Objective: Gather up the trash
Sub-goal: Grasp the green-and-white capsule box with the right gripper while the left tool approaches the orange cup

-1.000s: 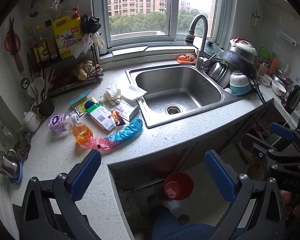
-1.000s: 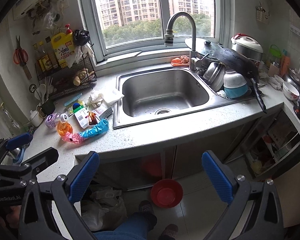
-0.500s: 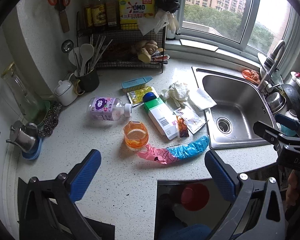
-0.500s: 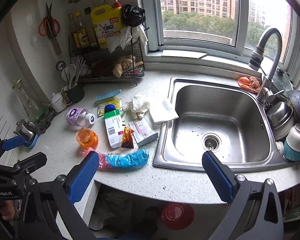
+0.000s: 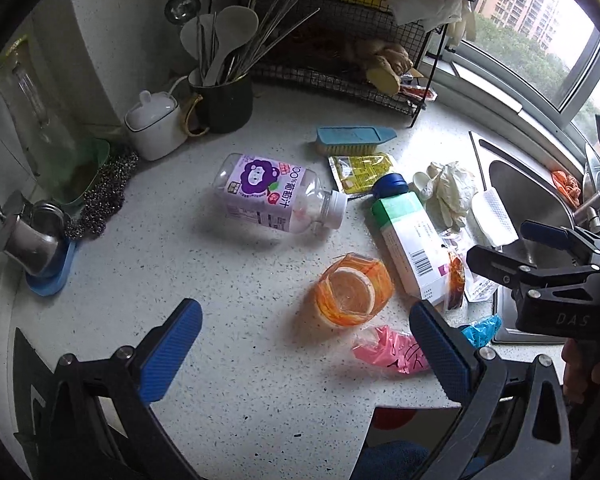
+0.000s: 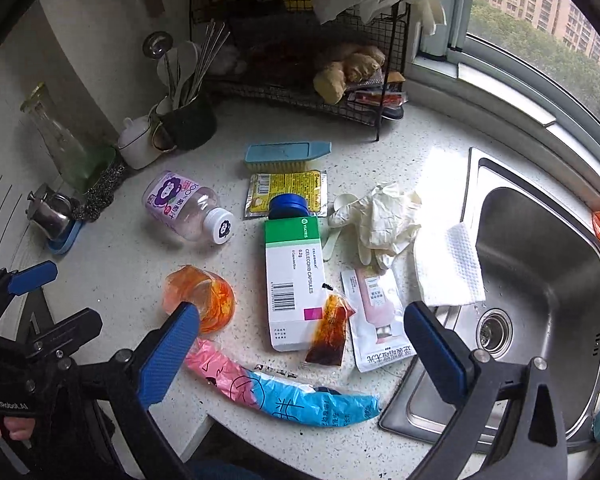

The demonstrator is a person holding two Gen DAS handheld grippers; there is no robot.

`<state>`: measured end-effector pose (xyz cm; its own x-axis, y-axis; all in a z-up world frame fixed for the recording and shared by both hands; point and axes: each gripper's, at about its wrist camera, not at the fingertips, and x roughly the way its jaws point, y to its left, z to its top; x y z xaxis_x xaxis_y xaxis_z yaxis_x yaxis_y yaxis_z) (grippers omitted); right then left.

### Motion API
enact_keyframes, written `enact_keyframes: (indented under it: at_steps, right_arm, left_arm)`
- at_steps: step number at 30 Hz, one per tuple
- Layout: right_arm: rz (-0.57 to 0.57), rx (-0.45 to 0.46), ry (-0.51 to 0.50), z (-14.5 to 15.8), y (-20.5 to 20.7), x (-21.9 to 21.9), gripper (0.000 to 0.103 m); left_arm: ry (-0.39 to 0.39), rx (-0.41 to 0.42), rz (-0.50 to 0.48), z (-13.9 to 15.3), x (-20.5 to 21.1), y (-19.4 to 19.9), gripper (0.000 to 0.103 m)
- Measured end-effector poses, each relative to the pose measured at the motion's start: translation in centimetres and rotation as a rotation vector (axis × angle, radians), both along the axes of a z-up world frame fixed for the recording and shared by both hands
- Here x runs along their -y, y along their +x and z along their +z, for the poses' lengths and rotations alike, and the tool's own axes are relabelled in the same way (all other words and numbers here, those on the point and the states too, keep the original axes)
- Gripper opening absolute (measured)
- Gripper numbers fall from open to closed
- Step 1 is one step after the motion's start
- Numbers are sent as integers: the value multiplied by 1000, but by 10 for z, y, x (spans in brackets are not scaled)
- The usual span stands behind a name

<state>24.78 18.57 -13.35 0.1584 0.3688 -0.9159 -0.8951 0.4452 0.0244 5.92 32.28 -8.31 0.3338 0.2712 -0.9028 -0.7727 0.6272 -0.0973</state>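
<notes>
Trash lies scattered on the speckled white counter (image 5: 228, 320). An empty purple-labelled juice bottle (image 5: 278, 196) (image 6: 186, 208) lies on its side. Near it are a crushed orange plastic cup (image 5: 354, 294) (image 6: 204, 300), a white and green medicine box (image 5: 410, 246) (image 6: 294, 280), a pink and blue plastic wrapper (image 6: 284, 394) (image 5: 392, 354), a brown sauce sachet (image 6: 328, 332), a white and pink pouch (image 6: 376, 312), a yellow sachet (image 6: 286, 192) and crumpled white gloves (image 6: 380, 216). My left gripper (image 5: 306, 354) hovers open above the counter before the cup. My right gripper (image 6: 300, 350) hangs open over the box and wrapper.
A steel sink (image 6: 540, 280) lies to the right, with a folded white cloth (image 6: 450, 268) on its rim. A wire rack (image 6: 300, 60), a dark utensil mug (image 5: 222, 100), a white jar (image 5: 154, 122), a blue brush (image 5: 354, 140) and a small steel pot (image 5: 24, 236) line the back and left.
Both grippers have swung left from the sink and floor toward the counter and come down closer to the trash. Neither has taken hold of anything.
</notes>
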Motion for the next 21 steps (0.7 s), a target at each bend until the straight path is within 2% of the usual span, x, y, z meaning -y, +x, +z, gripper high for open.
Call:
enact_keyframes:
  at_steps: [2,5,9,15,21]
  right_arm:
    - [24,-23,-31,-18,4,-17,102]
    - [32,-49,-86,-42,12,-42,94]
    - [20,-86,-152,-71,26,-65,91]
    - [12,-124,-206,-91,39,-81,87]
    - [32,-148,-264,-114,47,-95,78]
  left_arm:
    - [-20,3,15,-11,-11,-1,103]
    - [-58,-5,31,-27,-26,0,103]
    - [-84,-21,23,-43,-41,7,103]
    - [-91,-30,26,-54,-53,14,103]
    - [-111,-24,31,-61,-53,14,103]
